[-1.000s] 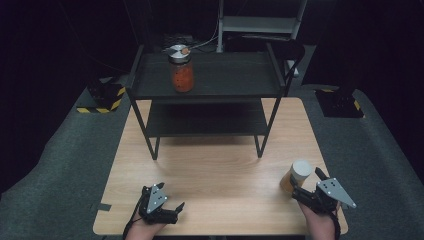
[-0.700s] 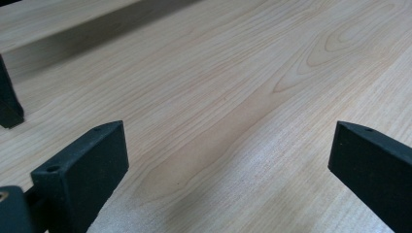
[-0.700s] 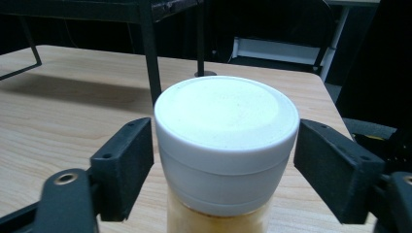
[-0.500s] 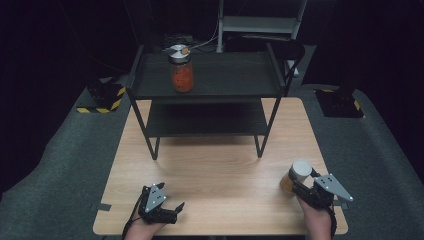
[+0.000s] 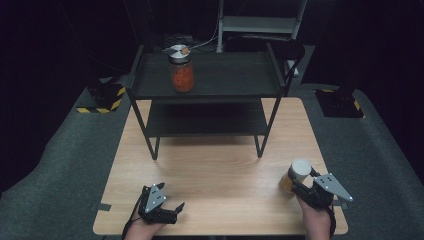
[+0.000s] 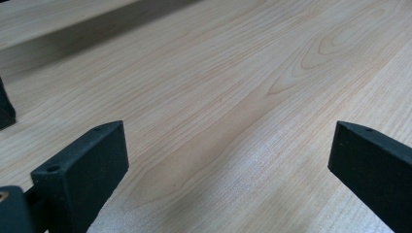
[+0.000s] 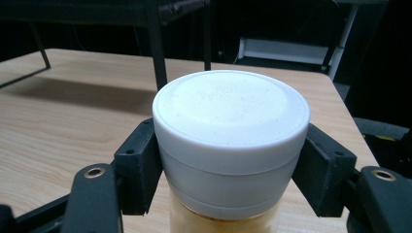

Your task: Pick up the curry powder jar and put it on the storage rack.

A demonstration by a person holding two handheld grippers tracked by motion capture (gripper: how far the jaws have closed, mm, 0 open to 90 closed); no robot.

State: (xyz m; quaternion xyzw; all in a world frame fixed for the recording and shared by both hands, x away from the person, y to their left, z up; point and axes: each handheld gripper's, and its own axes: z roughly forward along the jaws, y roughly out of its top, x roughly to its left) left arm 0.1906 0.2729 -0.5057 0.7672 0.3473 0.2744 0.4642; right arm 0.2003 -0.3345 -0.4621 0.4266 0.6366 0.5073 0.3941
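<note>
Nearest, on the pale wooden table [image 5: 220,175], the right gripper [image 5: 300,187] is clamped on the white-lidded jar [image 5: 296,176], its jaws having just closed on the cap; the jar stands near the table's right front corner. Well left of the jar, the left gripper [image 5: 172,210] rests with jaws spread over bare wood. Beyond the jar stands a black shelf rack [image 5: 210,87] bearing an orange-filled jar [image 5: 181,70]. Grey floor and darkness surround the table.

Black two-tier shelf [image 5: 225,80], orange-filled jar [image 5: 182,75] on top, wooden table [image 5: 220,180]
</note>
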